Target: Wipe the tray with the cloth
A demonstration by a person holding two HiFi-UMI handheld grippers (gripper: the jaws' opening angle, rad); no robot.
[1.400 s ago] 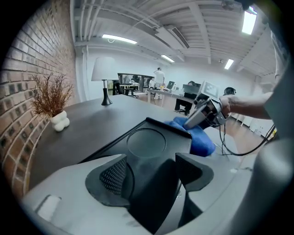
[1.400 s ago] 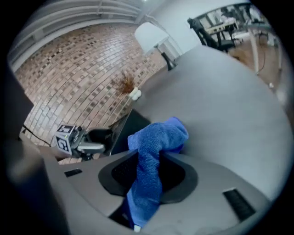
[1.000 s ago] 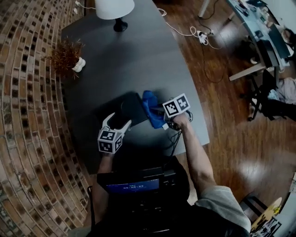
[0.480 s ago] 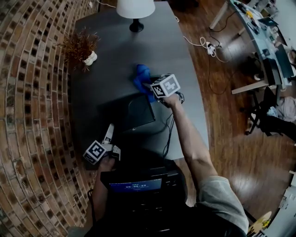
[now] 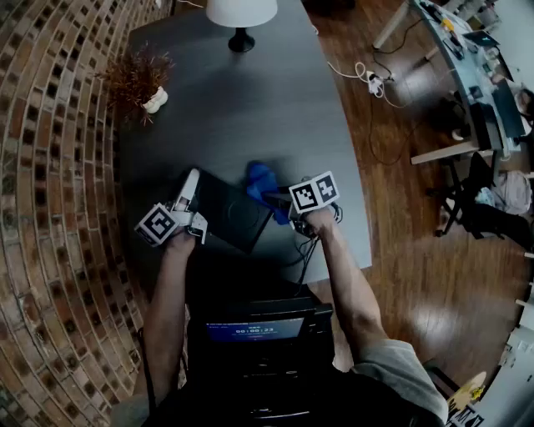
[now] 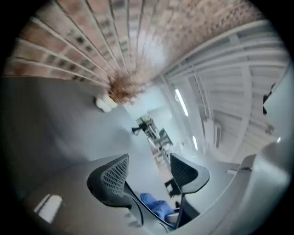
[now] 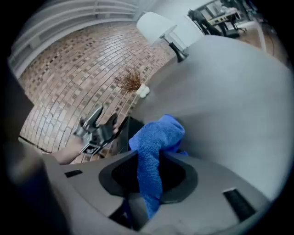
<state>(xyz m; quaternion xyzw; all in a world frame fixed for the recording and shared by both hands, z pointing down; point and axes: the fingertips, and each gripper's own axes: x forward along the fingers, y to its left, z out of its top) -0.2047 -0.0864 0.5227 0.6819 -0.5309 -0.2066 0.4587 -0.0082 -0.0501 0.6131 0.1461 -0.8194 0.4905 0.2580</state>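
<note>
A black tray (image 5: 229,218) lies on the dark grey table (image 5: 250,108), in front of the person. My right gripper (image 5: 279,200) is at the tray's right side, shut on a blue cloth (image 5: 260,179); the cloth (image 7: 156,137) bunches up out of the shut right gripper (image 7: 149,172). My left gripper (image 5: 190,185) stands at the tray's left edge, rolled onto its side. The left gripper (image 6: 149,172) has just been closing, and a gap still shows between its pads. A thin dark edge, seemingly the tray's rim, runs low between them, with the cloth (image 6: 156,206) beyond.
A white lamp (image 5: 241,17) and a dried plant in a small pot (image 5: 138,79) stand at the table's far end. A brick wall (image 5: 50,167) borders the table on the left. The table's right edge drops to a wooden floor with cables (image 5: 367,79).
My left gripper has gone from the table's near edge up to the tray's left edge and rolled over. My right gripper has drawn the cloth back from beyond the tray to its right side.
</note>
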